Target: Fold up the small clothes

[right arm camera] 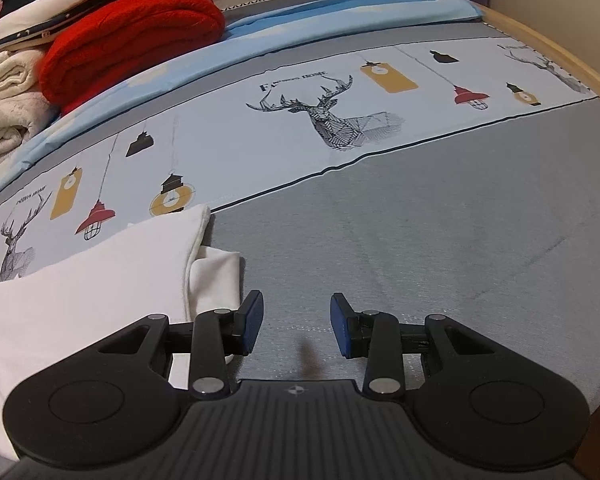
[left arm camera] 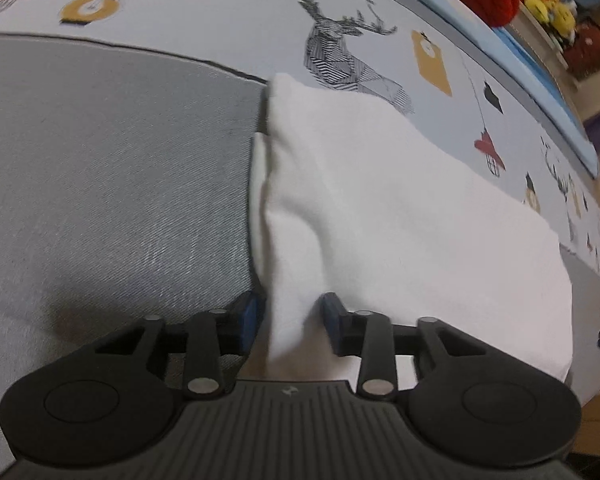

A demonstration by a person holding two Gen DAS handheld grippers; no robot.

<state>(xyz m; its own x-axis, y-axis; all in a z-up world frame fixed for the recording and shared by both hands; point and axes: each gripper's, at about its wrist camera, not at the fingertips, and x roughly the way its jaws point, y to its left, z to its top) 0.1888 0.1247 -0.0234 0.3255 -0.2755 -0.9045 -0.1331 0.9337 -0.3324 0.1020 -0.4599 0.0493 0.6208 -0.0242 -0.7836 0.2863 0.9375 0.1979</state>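
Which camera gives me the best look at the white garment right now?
The left wrist view: the white garment fills the frame's middle, a raised fold running between the left gripper fingers. The right wrist view catches only its folded end at lower left.

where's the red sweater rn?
Right wrist view, upper left: red sweater folded on the clothes pile, behind the deer-print sheet.

White cloth point(left arm camera: 380, 208) — near edge hidden behind the left tongs point(left arm camera: 290, 322).

Place: a home bedroom
Bed: grey sheet with deer-and-lantern print point(right arm camera: 324, 120)
Far left: folded red knit blanket point(right arm camera: 132, 36), stacked clothes point(right arm camera: 8, 80)
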